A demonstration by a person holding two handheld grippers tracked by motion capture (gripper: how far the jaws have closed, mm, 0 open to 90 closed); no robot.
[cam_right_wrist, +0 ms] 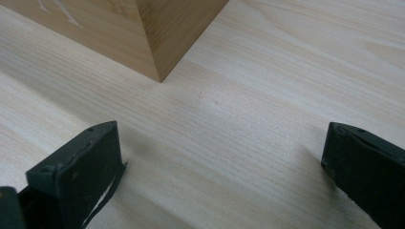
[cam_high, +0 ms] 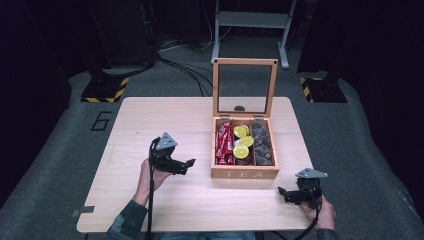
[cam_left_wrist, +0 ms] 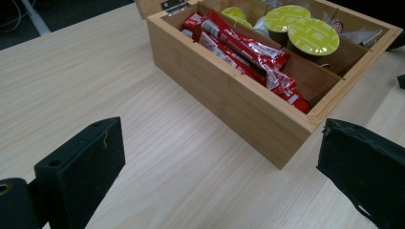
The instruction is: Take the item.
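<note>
Both tools are over the table (cam_high: 165,120) here, and both are released, nothing in either one. The left tool (cam_high: 190,163) sits in the person's left hand (cam_high: 152,177), jaws spread wide and pointing at the wooden tea box (cam_high: 244,173), which lies just ahead of it and a little to its right. In the left gripper view the box's near corner comes up between the two black jaws, close to the right-hand one but not touching it.

The lid (cam_high: 244,86) stands upright at the far side of the box, well beyond the left tool. Inside, three compartments: the one nearest the left tool holds the red sachets (cam_left_wrist: 241,47), lying lengthwise; past them, in the middle compartment, sit the capsules with yellow-green tops (cam_left_wrist: 313,36); the farthest one holds dark wrapped bags (cam_high: 262,145), too small to read.

Over to the right tool (cam_high: 283,194), held in the right hand (cam_high: 322,212). Its jaws are wide apart too, low over bare wood. In the right gripper view a bottom corner of the box lies ahead of it and off toward its left jaw, a clear stretch of table between them. The lettered front of the box faces this tool's side. The two tools are well apart, the box's front between them.
</note>
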